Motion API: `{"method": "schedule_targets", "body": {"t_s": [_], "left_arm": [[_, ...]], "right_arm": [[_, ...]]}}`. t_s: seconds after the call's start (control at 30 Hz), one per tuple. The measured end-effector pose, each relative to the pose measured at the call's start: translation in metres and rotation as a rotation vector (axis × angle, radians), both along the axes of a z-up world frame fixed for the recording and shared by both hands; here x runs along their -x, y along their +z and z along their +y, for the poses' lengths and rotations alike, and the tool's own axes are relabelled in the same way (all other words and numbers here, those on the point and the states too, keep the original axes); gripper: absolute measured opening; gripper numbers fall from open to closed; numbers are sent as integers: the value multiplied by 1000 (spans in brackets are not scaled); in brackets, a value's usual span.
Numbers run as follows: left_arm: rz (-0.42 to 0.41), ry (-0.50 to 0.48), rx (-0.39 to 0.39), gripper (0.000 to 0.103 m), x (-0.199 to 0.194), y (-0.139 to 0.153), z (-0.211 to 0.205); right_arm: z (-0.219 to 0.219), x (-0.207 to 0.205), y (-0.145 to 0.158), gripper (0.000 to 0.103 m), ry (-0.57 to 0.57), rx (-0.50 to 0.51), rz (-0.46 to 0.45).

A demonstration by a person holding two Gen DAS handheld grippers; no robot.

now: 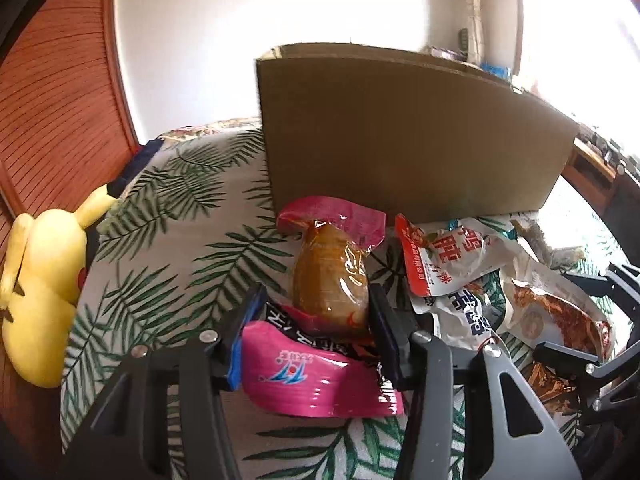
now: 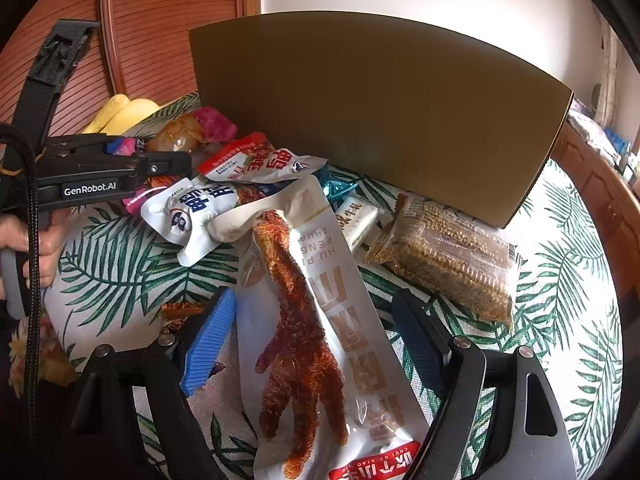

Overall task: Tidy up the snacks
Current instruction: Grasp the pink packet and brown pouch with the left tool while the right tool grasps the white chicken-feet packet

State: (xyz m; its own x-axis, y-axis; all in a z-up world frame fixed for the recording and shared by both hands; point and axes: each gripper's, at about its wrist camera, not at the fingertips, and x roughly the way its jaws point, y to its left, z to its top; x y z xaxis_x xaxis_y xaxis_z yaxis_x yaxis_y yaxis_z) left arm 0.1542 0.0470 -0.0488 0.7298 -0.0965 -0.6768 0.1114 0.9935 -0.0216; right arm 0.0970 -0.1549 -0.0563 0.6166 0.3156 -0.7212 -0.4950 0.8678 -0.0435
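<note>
My left gripper (image 1: 316,320) has its jaws around a pink snack packet (image 1: 312,380) with a brown vacuum-packed piece (image 1: 330,276) showing; its pads touch the packet's sides. My right gripper (image 2: 316,340) is open, its jaws on either side of a white chicken-foot packet (image 2: 316,344) lying on the leaf-print cloth (image 2: 560,280). A tall cardboard box (image 1: 400,136) stands behind the snacks; it also shows in the right wrist view (image 2: 380,108). The left gripper (image 2: 132,160) also shows at the left of the right wrist view.
White and red snack packets (image 2: 224,196) lie in a pile in front of the box. A grain bar packet (image 2: 448,256) lies to the right. A yellow plush toy (image 1: 40,300) sits at the cloth's left edge. A wooden slatted panel (image 1: 52,100) rises behind.
</note>
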Motion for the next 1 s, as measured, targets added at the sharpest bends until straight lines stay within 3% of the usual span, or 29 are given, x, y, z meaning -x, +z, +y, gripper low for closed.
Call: {"method": "schedule_targets", "body": {"t_s": [0.47, 0.63, 1.0], "left_arm": [[-35, -33, 73, 50, 43, 31, -3], [-49, -43, 105, 50, 56, 40, -10], [-52, -60, 133, 50, 64, 41, -20]], "right_arm": [[-3, -7, 3, 83, 6, 5, 24], [1, -3, 7, 62, 43, 11, 29], [-13, 8, 18, 48, 36, -47, 10]]}}
